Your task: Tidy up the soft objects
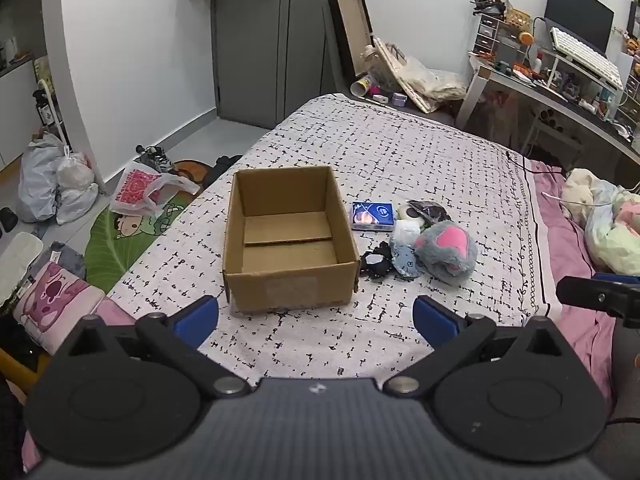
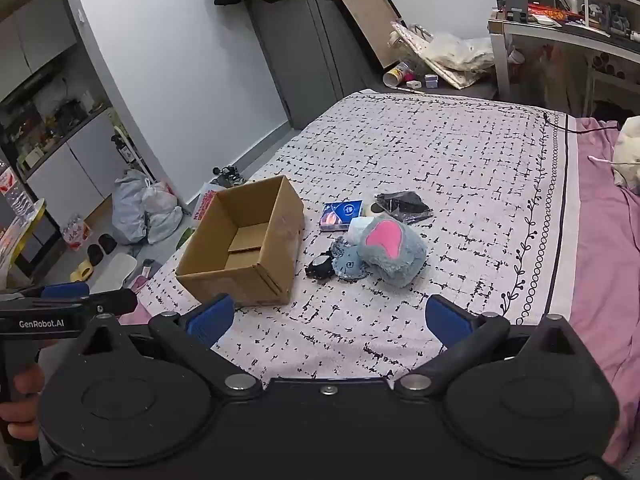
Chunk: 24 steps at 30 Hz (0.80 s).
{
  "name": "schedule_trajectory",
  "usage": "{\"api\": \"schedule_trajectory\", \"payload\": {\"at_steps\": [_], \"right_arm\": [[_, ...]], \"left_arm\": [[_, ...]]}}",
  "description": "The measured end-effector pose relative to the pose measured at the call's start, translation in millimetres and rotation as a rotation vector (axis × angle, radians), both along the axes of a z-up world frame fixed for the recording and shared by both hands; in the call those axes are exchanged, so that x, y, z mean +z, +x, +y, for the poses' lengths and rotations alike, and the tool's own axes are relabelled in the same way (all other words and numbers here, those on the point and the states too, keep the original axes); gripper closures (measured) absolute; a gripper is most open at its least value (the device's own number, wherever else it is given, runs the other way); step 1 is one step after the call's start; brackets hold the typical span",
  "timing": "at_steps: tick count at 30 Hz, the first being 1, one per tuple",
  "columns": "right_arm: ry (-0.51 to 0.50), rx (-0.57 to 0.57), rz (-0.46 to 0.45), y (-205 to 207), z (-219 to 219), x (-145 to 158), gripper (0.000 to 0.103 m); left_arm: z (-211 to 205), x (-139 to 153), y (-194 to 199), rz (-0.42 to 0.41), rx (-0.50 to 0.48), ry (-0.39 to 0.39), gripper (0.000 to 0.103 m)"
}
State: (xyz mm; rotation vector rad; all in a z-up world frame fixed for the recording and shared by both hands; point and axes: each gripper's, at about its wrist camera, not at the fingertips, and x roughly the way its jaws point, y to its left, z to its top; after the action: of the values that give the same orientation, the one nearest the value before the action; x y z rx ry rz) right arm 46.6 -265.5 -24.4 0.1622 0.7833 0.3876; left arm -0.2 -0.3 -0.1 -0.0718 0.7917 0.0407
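Note:
An open, empty cardboard box (image 1: 288, 240) stands on the bed; it also shows in the right wrist view (image 2: 244, 244). To its right lies a pile: a grey plush with a pink patch (image 1: 446, 250) (image 2: 390, 250), a light blue fabric piece (image 1: 405, 258) (image 2: 350, 266), a black soft item (image 1: 376, 264) (image 2: 320, 266), a white roll (image 1: 406, 230), a blue tissue pack (image 1: 372, 216) (image 2: 342, 214) and a dark packet (image 1: 428, 210) (image 2: 404, 202). My left gripper (image 1: 316, 318) is open and empty, in front of the box. My right gripper (image 2: 330, 318) is open and empty, in front of the pile.
The bed has a white black-flecked cover (image 1: 400, 152) over a pink sheet (image 2: 600, 216). Crumpled bedding (image 1: 608, 220) lies at the right. Bags (image 1: 56, 188) and a green mat (image 1: 120, 240) are on the floor at the left. A cluttered desk (image 1: 560, 80) stands beyond the bed.

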Motion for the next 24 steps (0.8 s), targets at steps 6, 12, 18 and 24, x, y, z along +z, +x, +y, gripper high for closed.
{"api": "schedule_trajectory", "payload": {"at_steps": [6,12,18,24], "right_arm": [[0.005,0.001,0.005,1.2,-0.1,-0.5,0.000],[0.002,0.002,0.006,-0.9,1.6,1.9,0.000],[0.000,0.002,0.006,2.2,-0.4,0.0,0.000],[-0.003,0.001,0.005,2.1,-1.4,-1.5,0.000]], "left_arm": [[-0.1,0.4,-0.1,0.000,0.008,0.003,0.000],[-0.3,-0.3,0.3,0.001,0.003,0.002,0.000],[-2.5,0.2,2.5,0.004,0.000,0.004,0.000],[-5.5,1.9,1.1,0.000,-0.012,0.010,0.000]]}}
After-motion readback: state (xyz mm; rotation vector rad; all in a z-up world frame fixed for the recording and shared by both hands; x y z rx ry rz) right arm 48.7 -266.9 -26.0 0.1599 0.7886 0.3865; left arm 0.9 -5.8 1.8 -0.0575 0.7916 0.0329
